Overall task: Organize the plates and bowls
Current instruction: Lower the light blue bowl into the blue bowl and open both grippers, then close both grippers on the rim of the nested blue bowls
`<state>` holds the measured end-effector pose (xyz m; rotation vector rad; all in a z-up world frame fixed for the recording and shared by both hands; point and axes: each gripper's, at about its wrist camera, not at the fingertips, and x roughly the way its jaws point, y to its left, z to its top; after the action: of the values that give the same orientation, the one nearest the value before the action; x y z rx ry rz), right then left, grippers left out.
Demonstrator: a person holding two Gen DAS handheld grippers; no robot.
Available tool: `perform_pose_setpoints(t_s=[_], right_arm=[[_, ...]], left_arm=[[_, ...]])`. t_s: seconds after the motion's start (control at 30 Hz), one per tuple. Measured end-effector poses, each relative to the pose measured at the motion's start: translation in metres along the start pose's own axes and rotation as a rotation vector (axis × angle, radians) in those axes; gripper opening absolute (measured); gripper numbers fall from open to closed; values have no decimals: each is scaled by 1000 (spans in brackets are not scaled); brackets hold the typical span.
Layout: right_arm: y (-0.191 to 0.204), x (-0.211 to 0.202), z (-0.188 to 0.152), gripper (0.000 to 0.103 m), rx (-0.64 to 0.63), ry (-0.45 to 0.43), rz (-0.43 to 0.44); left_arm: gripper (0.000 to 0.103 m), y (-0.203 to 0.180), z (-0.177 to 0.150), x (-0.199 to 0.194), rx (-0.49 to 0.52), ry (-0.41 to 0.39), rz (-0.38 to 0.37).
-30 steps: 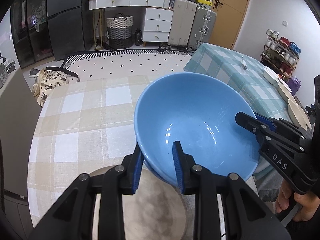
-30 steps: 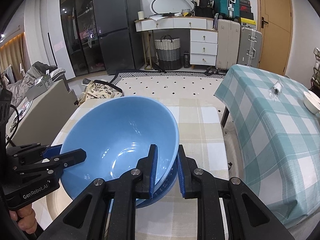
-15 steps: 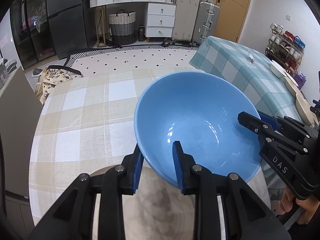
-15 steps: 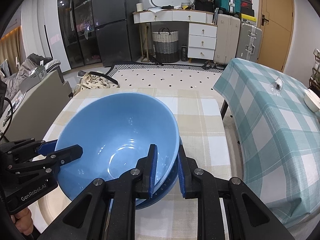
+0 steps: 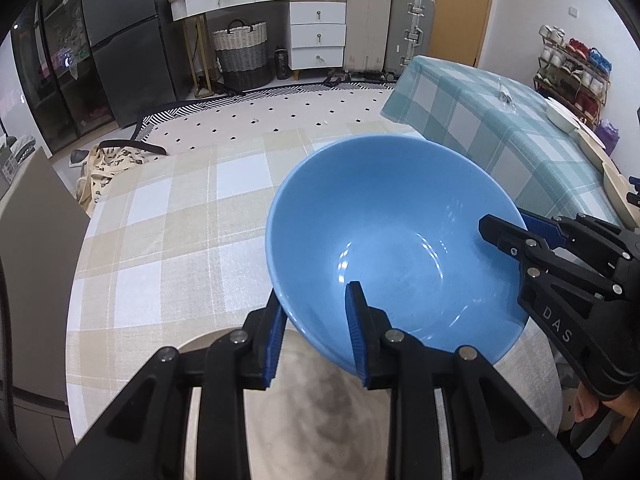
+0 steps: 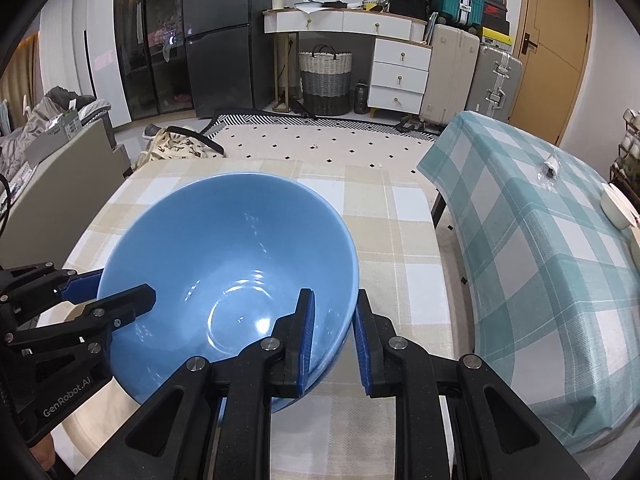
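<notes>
A large blue bowl hangs tilted just above the beige checked table, held by both grippers. My left gripper is shut on the bowl's near rim, one pad inside and one outside. In the right wrist view the left gripper comes in from the left. My right gripper is shut on the opposite rim, and the left wrist view shows the right gripper at the bowl's right side. A grey-beige plate lies under the bowl by the near table edge, partly hidden.
A second table with a teal checked cloth stands close on the right, with pale dishes on it. A grey cabinet flanks the left edge. A hand grips the right tool.
Both grippers have sunk a little with the bowl, which now sits lower over the plate and table. Both grips are unchanged.
</notes>
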<state>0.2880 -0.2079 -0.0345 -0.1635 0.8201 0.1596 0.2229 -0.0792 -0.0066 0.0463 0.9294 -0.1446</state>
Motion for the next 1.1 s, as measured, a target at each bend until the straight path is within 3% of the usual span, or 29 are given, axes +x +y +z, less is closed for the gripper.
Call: perform_pose_setpoints(t_s=[0.3, 0.4, 0.77, 0.87, 0.93, 0.97, 1.0, 1.1], right_arm=[[0, 7, -2, 19, -16, 17, -12], [0, 8, -3, 19, -16, 23, -12], [2, 10, -6, 37, -22, 30, 15], [2, 6, -5, 53, -25, 20, 36], [1, 4, -5, 76, -19, 15, 41], [1, 2, -4, 81, -15, 9, 44], [0, 1, -4, 83, -10, 3, 43], [-4, -2, -3, 89, 3, 8, 49]], left_arm=[[27, -2, 0, 1, 16, -3, 9], [32, -1, -1, 1, 14, 2, 5], [49, -4, -4, 1, 24, 18, -37], [56, -3, -4, 1, 17, 25, -42], [63, 0, -4, 0, 11, 30, -43], [64, 1, -3, 0, 5, 28, -43], [66, 3, -3, -1, -2, 24, -48], [91, 10, -2, -4, -29, 18, -55]])
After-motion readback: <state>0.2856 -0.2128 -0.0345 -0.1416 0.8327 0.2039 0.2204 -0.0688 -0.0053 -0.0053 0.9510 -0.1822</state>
